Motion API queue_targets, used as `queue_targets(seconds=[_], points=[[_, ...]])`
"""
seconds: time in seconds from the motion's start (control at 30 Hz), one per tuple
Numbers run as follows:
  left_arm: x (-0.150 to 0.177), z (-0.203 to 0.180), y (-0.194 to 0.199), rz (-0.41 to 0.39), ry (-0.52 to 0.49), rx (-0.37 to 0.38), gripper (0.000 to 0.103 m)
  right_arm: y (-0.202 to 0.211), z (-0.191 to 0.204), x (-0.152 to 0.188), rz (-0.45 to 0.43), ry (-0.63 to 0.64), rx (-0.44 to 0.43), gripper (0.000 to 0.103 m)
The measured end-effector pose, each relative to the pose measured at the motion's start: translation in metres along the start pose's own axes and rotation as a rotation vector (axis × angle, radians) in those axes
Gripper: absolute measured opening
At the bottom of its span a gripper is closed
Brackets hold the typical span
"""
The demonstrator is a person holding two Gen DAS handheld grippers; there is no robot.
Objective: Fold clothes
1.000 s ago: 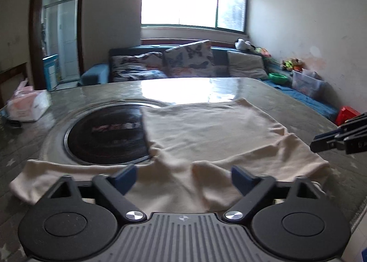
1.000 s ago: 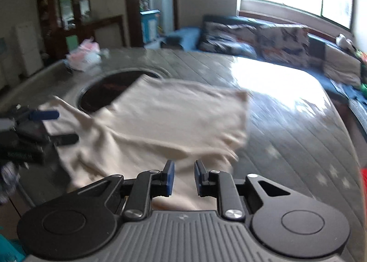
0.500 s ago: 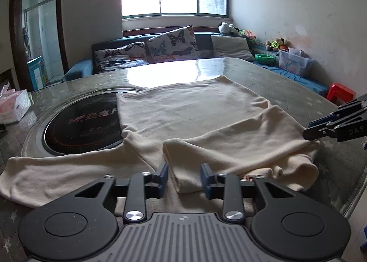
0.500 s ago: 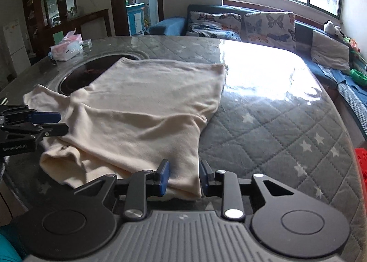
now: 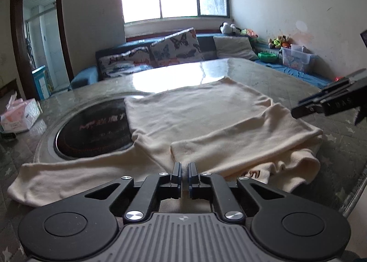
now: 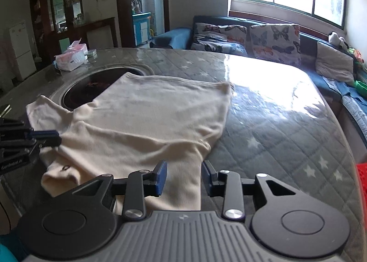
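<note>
A cream long-sleeved shirt point(image 5: 206, 115) lies on the table, its right sleeve folded across the body and its left sleeve point(image 5: 68, 175) stretched out to the left. My left gripper point(image 5: 184, 169) is nearly shut, fingers close together over the shirt's near edge; whether it pinches cloth I cannot tell. My right gripper point(image 6: 183, 175) is open over the shirt's point(image 6: 149, 124) near edge and holds nothing. It also shows at the right of the left wrist view point(image 5: 330, 101). The left gripper appears at the left of the right wrist view point(image 6: 34, 136).
The shirt partly covers a round black cooktop point(image 5: 91, 129) set into the quilted, glass-topped table point(image 6: 286, 124). A tissue box point(image 5: 18, 117) stands at the table's left. A sofa with butterfly cushions point(image 5: 176, 46) lies beyond. A red stool point(image 6: 361, 181) stands at the right.
My left gripper's fingers have closed from wide open to nearly touching. My right gripper has opened wider. The right sleeve has been laid across the shirt's body.
</note>
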State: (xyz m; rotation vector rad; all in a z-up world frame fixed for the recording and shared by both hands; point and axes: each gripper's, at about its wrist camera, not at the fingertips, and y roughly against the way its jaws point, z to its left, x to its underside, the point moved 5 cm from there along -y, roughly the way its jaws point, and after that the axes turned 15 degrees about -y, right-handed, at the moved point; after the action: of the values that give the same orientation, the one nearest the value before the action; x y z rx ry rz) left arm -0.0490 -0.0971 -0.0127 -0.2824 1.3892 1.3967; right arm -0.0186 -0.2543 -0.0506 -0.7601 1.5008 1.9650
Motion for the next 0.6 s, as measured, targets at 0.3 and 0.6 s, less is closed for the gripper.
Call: queue_targets(seconds=[0.3,0.6], points=[[-0.029,0.003,-0.008,-0.054,0.010,0.037,0.011,-0.025,0.017,-0.008,-0.012,0.037,-0.017,0.032],[-0.023,0.000,-0.046,0.018,0.014,0.052,0.011,-0.041,0.018,-0.006,-0.010,0.065,0.015,0.031]])
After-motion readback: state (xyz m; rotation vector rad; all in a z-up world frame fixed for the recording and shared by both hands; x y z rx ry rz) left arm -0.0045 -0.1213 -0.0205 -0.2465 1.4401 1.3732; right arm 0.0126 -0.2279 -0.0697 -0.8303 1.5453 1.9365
